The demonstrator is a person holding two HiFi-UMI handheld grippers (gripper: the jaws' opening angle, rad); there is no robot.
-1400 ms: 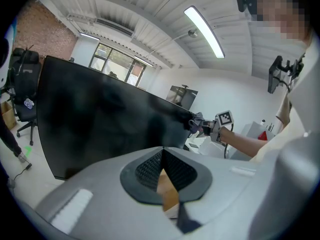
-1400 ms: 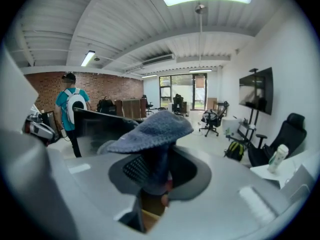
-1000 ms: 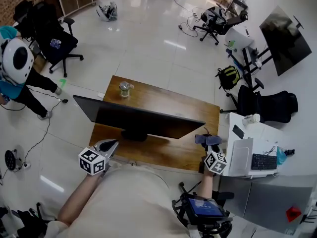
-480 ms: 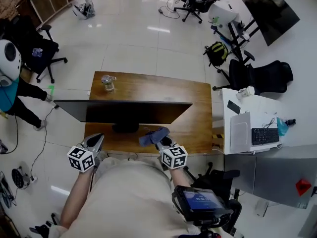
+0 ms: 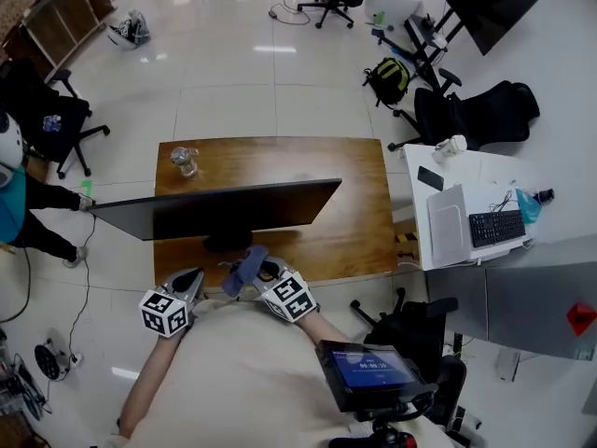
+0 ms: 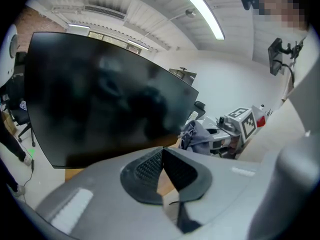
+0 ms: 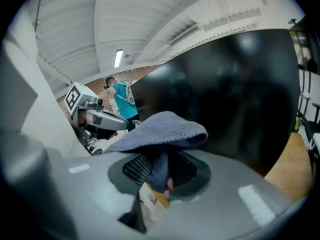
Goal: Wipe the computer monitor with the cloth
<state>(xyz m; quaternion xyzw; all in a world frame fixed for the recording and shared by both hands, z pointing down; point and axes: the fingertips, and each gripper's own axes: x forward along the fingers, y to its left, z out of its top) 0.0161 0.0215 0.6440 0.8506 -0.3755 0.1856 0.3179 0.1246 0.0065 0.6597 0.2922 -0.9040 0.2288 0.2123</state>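
A wide black monitor stands on a wooden desk, its dark screen facing me. My right gripper is shut on a blue-grey cloth just before the screen's lower middle. In the right gripper view the cloth droops over the jaws of the right gripper, with the screen close behind. My left gripper hovers at the desk's front left, below the screen. Its jaws meet with nothing between them. The cloth shows to its right.
A glass jar stands at the desk's back left corner. A white side table with a laptop and keyboard is to the right. Black office chairs and a backpack lie beyond. A person stands far left.
My right gripper has carried the cloth leftward from the desk's right end to the front of the monitor's middle, close to the left gripper. The left gripper has barely moved.
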